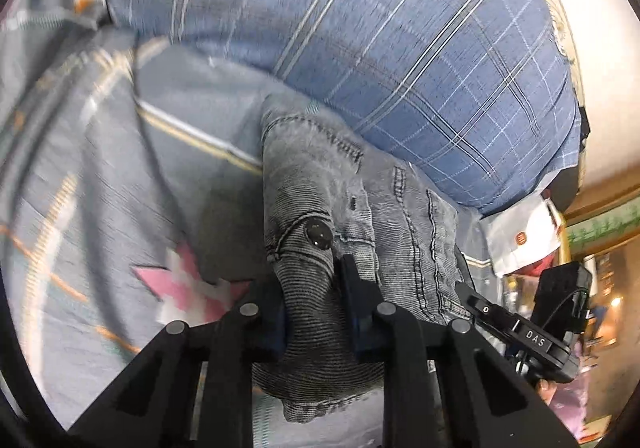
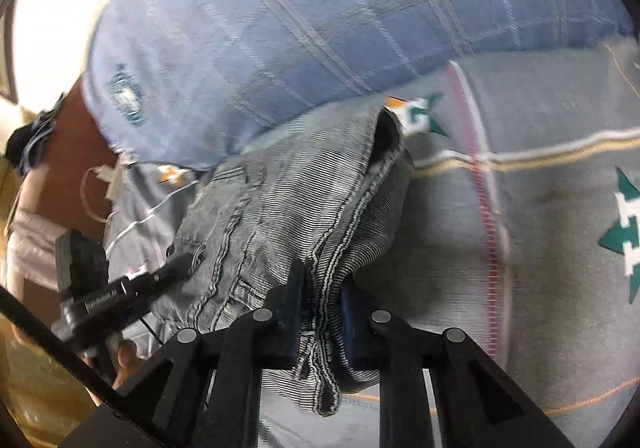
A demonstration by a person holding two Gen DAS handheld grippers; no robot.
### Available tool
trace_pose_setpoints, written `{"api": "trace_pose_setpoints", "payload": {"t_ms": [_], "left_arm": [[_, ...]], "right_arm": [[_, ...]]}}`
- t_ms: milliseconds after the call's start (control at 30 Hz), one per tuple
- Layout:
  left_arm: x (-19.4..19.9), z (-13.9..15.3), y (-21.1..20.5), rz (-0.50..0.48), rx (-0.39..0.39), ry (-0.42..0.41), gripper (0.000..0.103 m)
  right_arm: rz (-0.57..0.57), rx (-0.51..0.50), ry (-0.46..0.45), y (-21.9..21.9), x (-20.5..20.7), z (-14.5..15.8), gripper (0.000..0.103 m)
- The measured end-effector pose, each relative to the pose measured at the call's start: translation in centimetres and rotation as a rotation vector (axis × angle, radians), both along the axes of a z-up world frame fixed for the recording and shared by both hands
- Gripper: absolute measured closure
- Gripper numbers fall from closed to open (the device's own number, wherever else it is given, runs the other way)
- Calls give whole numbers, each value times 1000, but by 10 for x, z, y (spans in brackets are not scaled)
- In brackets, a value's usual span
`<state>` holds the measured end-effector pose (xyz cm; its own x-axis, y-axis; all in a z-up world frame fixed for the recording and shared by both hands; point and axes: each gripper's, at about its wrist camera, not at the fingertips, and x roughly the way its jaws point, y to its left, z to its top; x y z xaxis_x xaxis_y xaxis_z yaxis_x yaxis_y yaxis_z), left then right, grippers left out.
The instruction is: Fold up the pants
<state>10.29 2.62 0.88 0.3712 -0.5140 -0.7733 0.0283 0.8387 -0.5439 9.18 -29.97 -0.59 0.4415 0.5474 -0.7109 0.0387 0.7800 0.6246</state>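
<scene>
Bedroom, patterned bedsheet (image 1: 100, 176), plaid pillow (image 1: 400, 48)

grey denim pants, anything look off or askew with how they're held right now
Nothing looks damaged. The grey denim pants are bunched, not flat: the left gripper pinches fabric near the black button, the right gripper clamps a stitched edge, and loose cloth sags below both. They lie against the blue plaid pillow.

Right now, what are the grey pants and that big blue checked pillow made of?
The grey pants look like washed denim: faded ribbed weave, thick double stitching, a dark shiny button, likely metal or plastic. The blue checked pillow seems to be soft woven cotton, matte, with pale woven-in lines. Both pairs of tongs pinch the denim.
</scene>
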Motion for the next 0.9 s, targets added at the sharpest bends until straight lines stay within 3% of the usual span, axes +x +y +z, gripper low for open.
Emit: {"api": "trace_pose_setpoints", "payload": {"t_ms": [133, 200, 267, 300, 367, 400, 433, 500, 667, 800, 867, 900], "left_arm": [[-9, 10, 5, -7, 131, -40, 81], [-20, -9, 8, -15, 228, -12, 78], [-23, -37, 7, -31, 313, 68, 69], [-24, -48, 7, -24, 343, 88, 64], [-21, -41, 12, -6, 365, 67, 61], [-19, -30, 13, -12, 339, 42, 61], [-19, -24, 16, -8, 319, 21, 59], [-21, -9, 21, 35, 334, -66, 33], [-27, 1, 20, 124, 514, -222, 29], [-23, -6, 27, 177, 482, -257, 29], [-12, -12, 24, 174, 462, -214, 29], [-3, -17, 24, 148, 416, -182, 30]], "right_arm": [[46, 12, -3, 19, 6, -7, 86], [91, -23, 66, 36, 10, -24, 83], [157, -90, 180, 49, 13, -49, 72], [156, -107, 217, 51, 14, -57, 61], [142, -77, 215, 46, 16, -57, 58], [138, -77, 197, 44, 16, -52, 52], [126, -81, 168, 41, 15, -44, 39], [98, -87, 111, 34, 12, -31, 30], [49, -43, 67, 30, 15, -24, 30], [-3, -23, 45, 27, 18, -25, 30], [-21, -20, 37, 24, 18, -23, 30], [-30, -5, 23, 22, 20, -20, 30]]}}
